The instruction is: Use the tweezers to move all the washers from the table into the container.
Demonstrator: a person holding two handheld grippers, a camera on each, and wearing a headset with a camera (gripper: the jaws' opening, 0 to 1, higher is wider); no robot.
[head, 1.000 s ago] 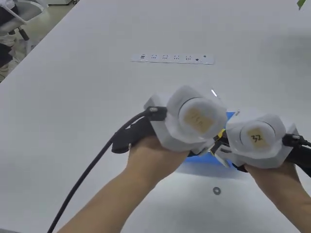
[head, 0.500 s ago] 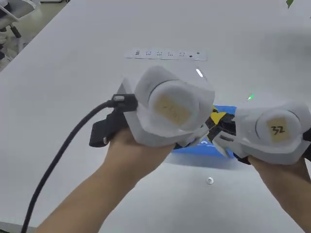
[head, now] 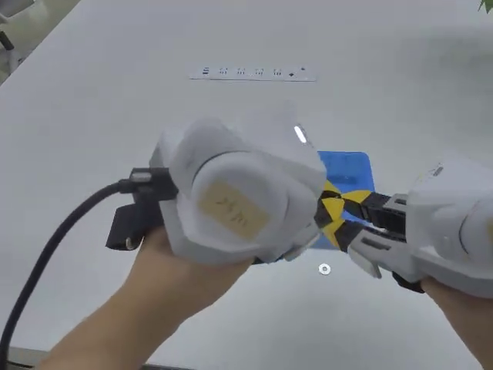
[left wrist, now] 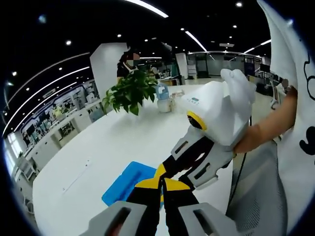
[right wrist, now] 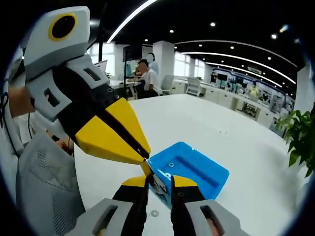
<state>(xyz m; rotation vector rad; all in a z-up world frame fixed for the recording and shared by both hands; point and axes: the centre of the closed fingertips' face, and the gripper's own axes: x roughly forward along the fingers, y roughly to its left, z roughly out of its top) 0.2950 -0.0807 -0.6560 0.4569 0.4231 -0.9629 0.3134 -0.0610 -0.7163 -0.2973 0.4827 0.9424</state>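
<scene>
In the head view, my left gripper and right gripper meet tip to tip just above the near edge of the blue container. The right gripper is shut on a thin pale piece, apparently the tweezers. The left gripper has its yellow jaws pressed together at the tweezers' upper end. From the left gripper, its own tips look shut against the right gripper. One washer lies in the container. Another washer lies on the table below the grippers.
A white power strip lies flat farther back on the white table. A black cable trails from the left gripper toward the near left. A potted plant stands at the table's far end. People sit at distant desks.
Both grippers have stayed tip to tip and come up closer to the head camera. The left one now looms larger. The washer on the table has not moved.
</scene>
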